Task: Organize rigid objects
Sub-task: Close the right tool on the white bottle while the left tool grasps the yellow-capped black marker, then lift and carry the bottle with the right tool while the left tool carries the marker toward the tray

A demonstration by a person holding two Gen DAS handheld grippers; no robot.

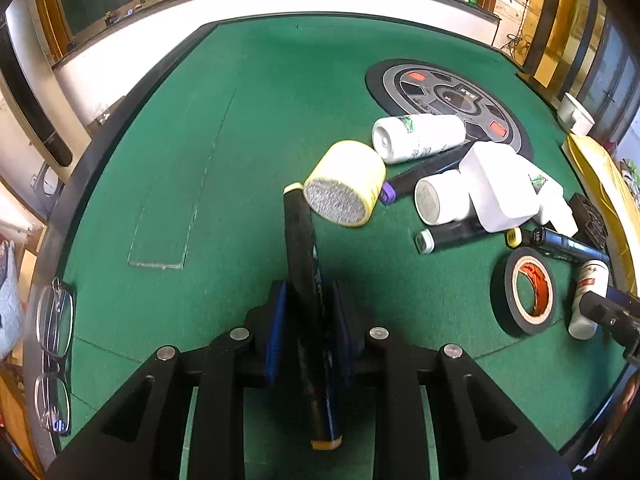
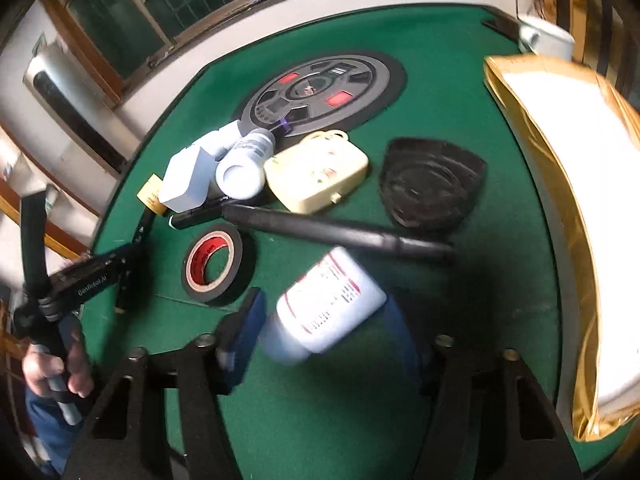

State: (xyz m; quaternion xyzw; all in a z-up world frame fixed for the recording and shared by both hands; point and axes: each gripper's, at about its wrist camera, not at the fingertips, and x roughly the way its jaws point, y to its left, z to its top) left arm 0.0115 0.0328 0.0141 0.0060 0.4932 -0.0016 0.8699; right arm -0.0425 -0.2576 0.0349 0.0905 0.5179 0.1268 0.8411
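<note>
Here, open green felt [image 1: 168, 168] reaches the table's left edge.

Your left gripper [image 1: 310, 312] points steeply down, pads clamped on a marker [image 1: 304, 264]. Your right gripper [image 2: 320, 332] straddles a white bottle [image 2: 332, 304].

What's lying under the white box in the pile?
In the left wrist view the white box rests on a black marker whose cap end pokes out; a white jar leans against it. The marker's far end and anything beneath are covered.
</note>
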